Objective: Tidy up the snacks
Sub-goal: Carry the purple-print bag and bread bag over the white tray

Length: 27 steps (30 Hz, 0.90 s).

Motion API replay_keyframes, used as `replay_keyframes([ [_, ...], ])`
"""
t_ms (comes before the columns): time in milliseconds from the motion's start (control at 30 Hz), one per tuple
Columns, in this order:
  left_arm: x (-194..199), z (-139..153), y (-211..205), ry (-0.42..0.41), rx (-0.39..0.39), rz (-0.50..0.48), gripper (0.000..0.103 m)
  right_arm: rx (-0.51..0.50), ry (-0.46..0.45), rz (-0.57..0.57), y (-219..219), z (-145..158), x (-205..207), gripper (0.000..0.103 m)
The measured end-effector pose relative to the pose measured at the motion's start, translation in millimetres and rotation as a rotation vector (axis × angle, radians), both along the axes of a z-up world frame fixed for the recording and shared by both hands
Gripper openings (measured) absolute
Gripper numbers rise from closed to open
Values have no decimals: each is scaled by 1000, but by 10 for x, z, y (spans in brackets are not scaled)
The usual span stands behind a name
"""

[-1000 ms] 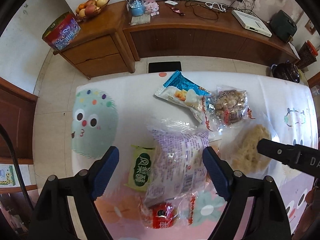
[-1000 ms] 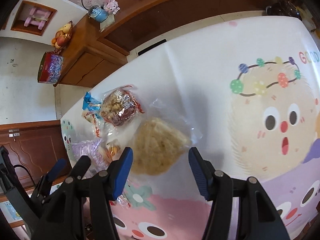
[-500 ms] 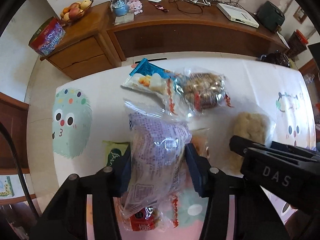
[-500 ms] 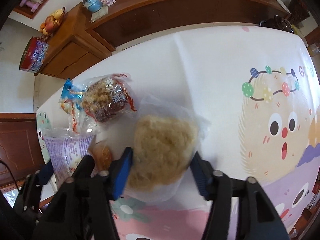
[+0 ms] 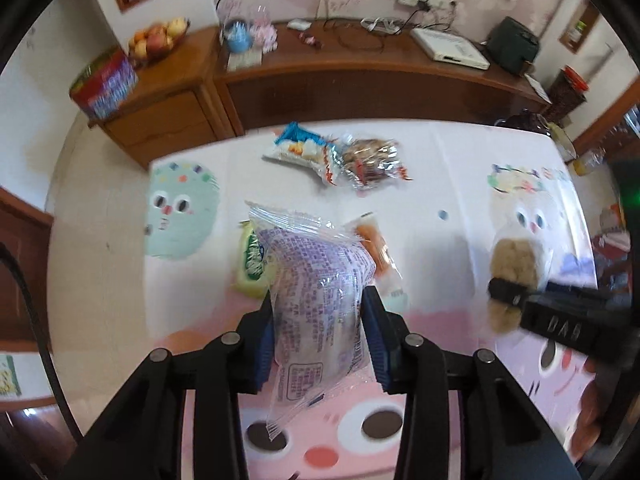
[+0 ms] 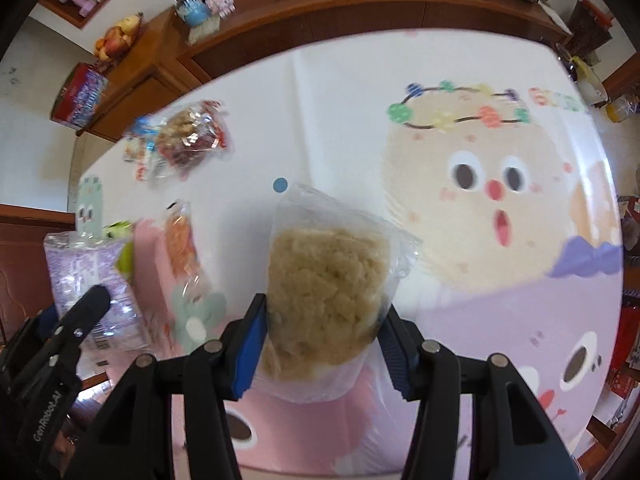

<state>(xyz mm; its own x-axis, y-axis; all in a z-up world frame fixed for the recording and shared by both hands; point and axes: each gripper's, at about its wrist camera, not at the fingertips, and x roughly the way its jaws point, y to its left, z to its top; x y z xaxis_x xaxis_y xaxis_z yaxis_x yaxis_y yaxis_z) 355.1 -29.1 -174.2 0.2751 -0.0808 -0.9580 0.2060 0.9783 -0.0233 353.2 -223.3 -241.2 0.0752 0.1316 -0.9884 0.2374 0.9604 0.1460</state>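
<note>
On my left wrist view, the left gripper [image 5: 320, 336] has just been closing, and its blue pads [image 5: 266, 340] now pinch the purple-printed snack bag [image 5: 320, 280] by its sides, the bag hanging clear above the table [image 5: 440, 168]. Just behind it I see a green packet [image 5: 250, 260] lying on the cartoon tablecloth, and an orange snack pack [image 5: 378, 252] beside it to the right. Farther back, near the table's far edge, a blue-topped packet [image 5: 298, 146] touches a clear bag of brown snacks [image 5: 372, 158]. At the right of this view my other tool shows, carrying its load.

On my right wrist view, the right gripper [image 6: 322, 350] squeezes the clear bag of pale crumbly cake [image 6: 326, 280] between its blue pads [image 6: 250, 350], the bag raised off the cloth. The left gripper [image 6: 86, 304] appears at the left edge there with the purple bag. Behind the table stands a wooden sideboard [image 5: 360, 80] carrying a fruit bowl [image 5: 156, 40].
</note>
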Motion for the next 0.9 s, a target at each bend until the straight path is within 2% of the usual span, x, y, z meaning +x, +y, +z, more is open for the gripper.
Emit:
replay_keyframes([
  [100, -175, 263, 96, -46, 7, -31, 38, -17, -57, 17, -35, 301, -174, 53],
  [200, -362, 516, 210, -107, 55, -52, 38, -25, -115, 37, -41, 647, -384, 53],
  [300, -444, 671, 416, -165, 119, -45, 38, -53, -175, 67, -12, 956, -607, 53],
  [367, -494, 718, 585, -159, 138, -15, 38, -61, -217, 83, 55, 1136, -720, 53],
  [467, -662, 806, 786, -141, 105, 9, 37, -49, -248, 97, 100, 1351, -970, 53],
  [600, -1055, 954, 865, -159, 92, -20, 37, -62, -296, 150, 219, 1626, -1325, 53],
  [900, -2119, 1253, 780, -142, -67, -74, 37, -90, -384, 270, 562, 2031, -2257, 53],
])
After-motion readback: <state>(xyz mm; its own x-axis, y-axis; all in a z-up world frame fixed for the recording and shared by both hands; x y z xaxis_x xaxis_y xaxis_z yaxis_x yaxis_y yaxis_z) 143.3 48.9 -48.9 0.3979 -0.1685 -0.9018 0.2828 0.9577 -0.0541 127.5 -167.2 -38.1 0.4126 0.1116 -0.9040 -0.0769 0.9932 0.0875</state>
